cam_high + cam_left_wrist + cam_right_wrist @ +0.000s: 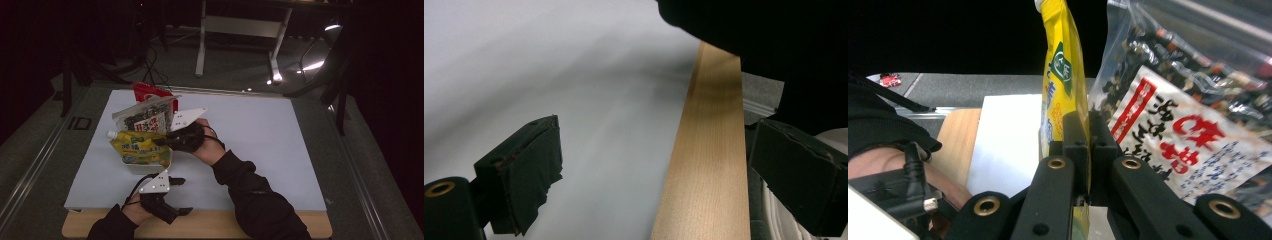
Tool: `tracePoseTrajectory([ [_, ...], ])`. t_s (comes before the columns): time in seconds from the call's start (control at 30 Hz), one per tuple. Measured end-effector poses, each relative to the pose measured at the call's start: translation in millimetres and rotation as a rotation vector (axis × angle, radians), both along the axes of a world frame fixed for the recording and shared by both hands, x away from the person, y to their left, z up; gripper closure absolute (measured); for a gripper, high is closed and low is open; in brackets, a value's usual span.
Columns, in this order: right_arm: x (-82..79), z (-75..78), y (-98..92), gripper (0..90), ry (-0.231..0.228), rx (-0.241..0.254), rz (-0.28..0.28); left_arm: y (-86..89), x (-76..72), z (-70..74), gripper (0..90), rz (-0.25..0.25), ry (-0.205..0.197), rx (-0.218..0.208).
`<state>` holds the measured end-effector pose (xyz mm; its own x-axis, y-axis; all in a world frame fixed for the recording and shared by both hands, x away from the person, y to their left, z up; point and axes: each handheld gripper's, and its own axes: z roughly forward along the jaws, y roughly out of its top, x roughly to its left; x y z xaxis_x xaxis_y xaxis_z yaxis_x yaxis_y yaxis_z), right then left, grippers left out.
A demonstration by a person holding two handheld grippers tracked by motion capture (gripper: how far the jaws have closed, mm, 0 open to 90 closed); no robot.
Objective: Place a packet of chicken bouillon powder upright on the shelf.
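Observation:
A yellow spouted pouch (137, 149) with a white cap stands at the left of the white mat (260, 145). My right gripper (161, 142) comes in from the right and is shut on the pouch's edge. In the right gripper view the two black jaws (1087, 150) pinch the thin yellow pouch (1060, 75) between them. A clear bag of dark dried food (145, 117) with a red and white label leans right behind the pouch (1188, 115). My left gripper (181, 196) rests near the table's front edge, open with nothing between its jaws (659, 175).
A red packet (146, 91) sticks up behind the clear bag. A white container rim (171, 159) shows under the pouch. The wooden table edge (709, 165) runs along the front of the mat. Desk legs and cables stand on the floor beyond.

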<state>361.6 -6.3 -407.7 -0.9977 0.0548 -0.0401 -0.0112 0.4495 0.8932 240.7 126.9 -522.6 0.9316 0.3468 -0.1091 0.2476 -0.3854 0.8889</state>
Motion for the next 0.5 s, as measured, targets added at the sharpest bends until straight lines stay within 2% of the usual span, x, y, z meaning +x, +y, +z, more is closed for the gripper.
tracePoseTrajectory([
  [0.13, 2.9, -9.1, 0.7, 90.0, 0.019, 0.009, -0.012, 0.5, 0.4, 0.1, 7.4, -0.002, -0.003, 0.006],
  [0.27, 4.1, -16.4, 0.6, 89.7, 0.033, -0.007, -0.015, 0.7, 0.6, -0.1, 7.4, -0.001, -0.001, 0.004],
  [0.37, 3.5, -21.3, 2.2, 88.8, 0.024, -0.026, -0.013, 0.7, 1.1, -0.5, 7.4, 0.000, 0.001, 0.001],
  [0.4, 3.4, -22.6, 2.8, 86.5, 0.026, -0.031, -0.013, 0.7, 1.2, -0.5, 7.4, 0.001, 0.001, 0.003],
  [0.43, 3.5, -22.7, 2.7, 79.8, 0.037, -0.028, -0.011, 0.7, 1.2, -0.4, 7.4, 0.001, -0.001, 0.005],
  [0.5, 3.3, -20.4, 1.1, 79.2, 0.029, -0.031, -0.013, 0.8, 1.2, -0.5, 7.4, 0.001, 0.001, 0.002],
])
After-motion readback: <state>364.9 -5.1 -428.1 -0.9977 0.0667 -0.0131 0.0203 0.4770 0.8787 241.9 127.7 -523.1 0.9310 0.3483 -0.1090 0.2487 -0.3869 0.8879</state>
